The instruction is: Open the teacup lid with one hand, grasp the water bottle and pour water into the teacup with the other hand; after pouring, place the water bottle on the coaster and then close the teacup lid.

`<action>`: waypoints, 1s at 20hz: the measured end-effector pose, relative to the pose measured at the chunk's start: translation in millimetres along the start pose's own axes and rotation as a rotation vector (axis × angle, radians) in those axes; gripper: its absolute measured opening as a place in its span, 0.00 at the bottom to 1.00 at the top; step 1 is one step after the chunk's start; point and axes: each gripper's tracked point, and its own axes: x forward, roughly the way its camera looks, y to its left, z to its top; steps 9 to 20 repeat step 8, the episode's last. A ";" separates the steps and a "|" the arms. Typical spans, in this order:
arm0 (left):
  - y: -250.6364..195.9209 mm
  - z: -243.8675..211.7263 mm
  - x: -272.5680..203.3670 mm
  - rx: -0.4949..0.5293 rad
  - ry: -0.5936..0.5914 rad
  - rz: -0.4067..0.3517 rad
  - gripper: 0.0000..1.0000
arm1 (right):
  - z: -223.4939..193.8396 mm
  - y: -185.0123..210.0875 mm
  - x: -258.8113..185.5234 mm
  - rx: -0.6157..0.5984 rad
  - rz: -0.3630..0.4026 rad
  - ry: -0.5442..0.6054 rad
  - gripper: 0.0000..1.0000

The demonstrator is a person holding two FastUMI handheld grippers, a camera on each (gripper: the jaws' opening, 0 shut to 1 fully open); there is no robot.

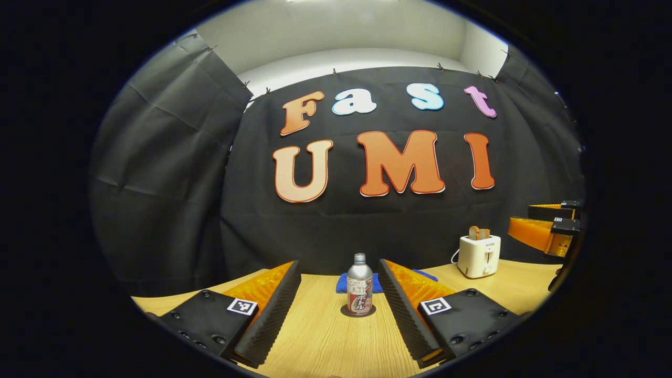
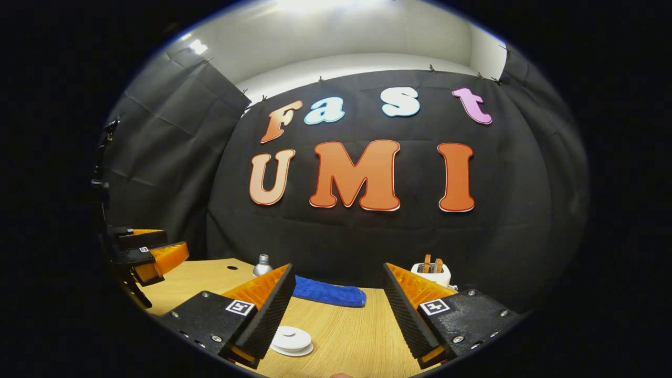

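A silver water bottle [image 1: 360,286] with a printed label stands upright on a dark round coaster [image 1: 358,311] in the left gripper view. It is straight ahead of my left gripper [image 1: 338,263], which is open and short of it. Its top [image 2: 262,266] peeks over a finger in the right gripper view. My right gripper [image 2: 337,266] is open above the table. The white teacup lid [image 2: 290,337], with a small knob, rests on the white cup rim just inside the left finger, partly hidden. Each gripper also shows at the other view's edge: the right gripper [image 1: 548,228] and the left gripper [image 2: 149,252].
A blue cloth [image 2: 328,292] lies at the back of the wooden table [image 2: 346,336], behind the bottle. A white toaster [image 1: 479,254] holding bread slices stands at the back right. Black cloth walls close off the far side.
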 end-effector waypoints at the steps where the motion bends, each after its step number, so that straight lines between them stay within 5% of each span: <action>1: 0.9 0.8 -0.1 -0.001 -0.001 0.004 0.97 | 1.0 -0.4 -0.5 -0.001 0.000 -0.002 0.98; 20: 4.5 -1.0 -1.0 -0.005 -0.001 0.008 0.97 | 0.1 0.4 0.7 -0.008 -0.001 0.001 0.98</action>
